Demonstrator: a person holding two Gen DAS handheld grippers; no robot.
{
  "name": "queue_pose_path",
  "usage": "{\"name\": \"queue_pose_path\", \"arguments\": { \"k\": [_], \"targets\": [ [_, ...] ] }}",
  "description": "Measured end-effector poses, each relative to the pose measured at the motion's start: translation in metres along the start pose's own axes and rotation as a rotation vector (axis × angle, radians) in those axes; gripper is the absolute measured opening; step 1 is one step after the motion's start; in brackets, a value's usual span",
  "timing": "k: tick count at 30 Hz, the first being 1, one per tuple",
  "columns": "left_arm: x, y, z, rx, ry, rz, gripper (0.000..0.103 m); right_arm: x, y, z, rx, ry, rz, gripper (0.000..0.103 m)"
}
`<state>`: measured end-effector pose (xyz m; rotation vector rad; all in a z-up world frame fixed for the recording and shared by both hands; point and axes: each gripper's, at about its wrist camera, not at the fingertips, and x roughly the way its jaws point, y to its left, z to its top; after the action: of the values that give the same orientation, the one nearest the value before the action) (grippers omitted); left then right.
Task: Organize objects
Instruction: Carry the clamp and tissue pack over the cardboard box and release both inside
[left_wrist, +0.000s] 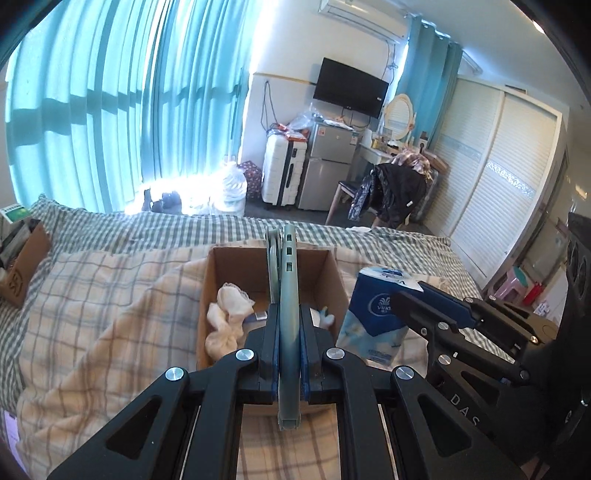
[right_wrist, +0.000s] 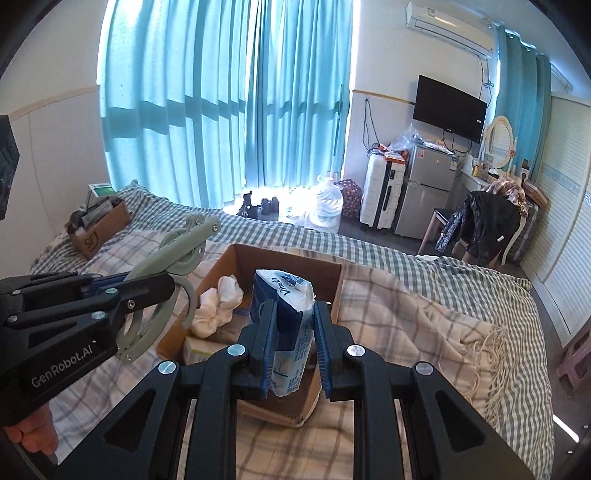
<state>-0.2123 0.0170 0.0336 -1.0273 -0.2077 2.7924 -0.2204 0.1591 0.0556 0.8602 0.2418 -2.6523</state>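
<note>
Gripping a grey-green folding stand (left_wrist: 287, 325) edge-on between its blue pads, the left gripper (left_wrist: 288, 354) hangs over the near wall of an open cardboard box (left_wrist: 236, 254). From the right wrist view the stand (right_wrist: 173, 258) shows its shape: a flat arm with a round ring, hinged, slanting up and away from the left gripper (right_wrist: 147, 291) to the left of the box (right_wrist: 332, 273).

The right gripper (right_wrist: 295, 332) is closed on a blue and white tissue pack (right_wrist: 284, 317), which stands upright between the pads with its torn white top uppermost. The pack sits over the near right part of the box. In the left wrist view the same pack (left_wrist: 373, 314) shows just right of the box, pinched by the right gripper (left_wrist: 410, 291).

Inside the box lie a bundle of white cloth (left_wrist: 225, 317) against the left wall, a small grey thing beside it that is too hidden to name, and a bit of pale blue and white fabric near the right.

The box rests on a cream plaid blanket (right_wrist: 424, 325) with a fringed edge, spread over a green checked sheet (right_wrist: 369, 254) on the bed. A second, smaller box (right_wrist: 99, 229) filled with odds and ends sits far to the left on the bed. Beyond the bed are teal curtains (right_wrist: 221, 110), a water jug (right_wrist: 327, 206), a white suitcase (right_wrist: 382, 192), a silver fridge (right_wrist: 428, 188), a wall TV (right_wrist: 448, 109) and a chair draped with dark clothes (right_wrist: 484, 225).
</note>
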Motion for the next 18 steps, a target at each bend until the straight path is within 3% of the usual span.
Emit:
{"name": "queue_pose_path", "arguments": {
  "k": [4,13,16,18],
  "targets": [
    [0.034,0.005,0.007,0.014,0.021,0.007,0.008,0.033,-0.006,0.011,0.009,0.002,-0.013,0.019],
    [0.124,0.023,0.011,0.007,0.125,0.010,0.008,0.124,-0.030,0.013,0.083,0.049,0.048,0.021],
    [0.139,0.028,0.010,0.020,0.129,0.050,0.010,0.138,-0.033,0.012,0.095,0.038,0.028,0.024],
    [0.146,0.032,0.008,-0.004,0.164,0.026,0.010,0.142,-0.036,0.009,0.121,0.042,0.033,0.025]
  ]
}}
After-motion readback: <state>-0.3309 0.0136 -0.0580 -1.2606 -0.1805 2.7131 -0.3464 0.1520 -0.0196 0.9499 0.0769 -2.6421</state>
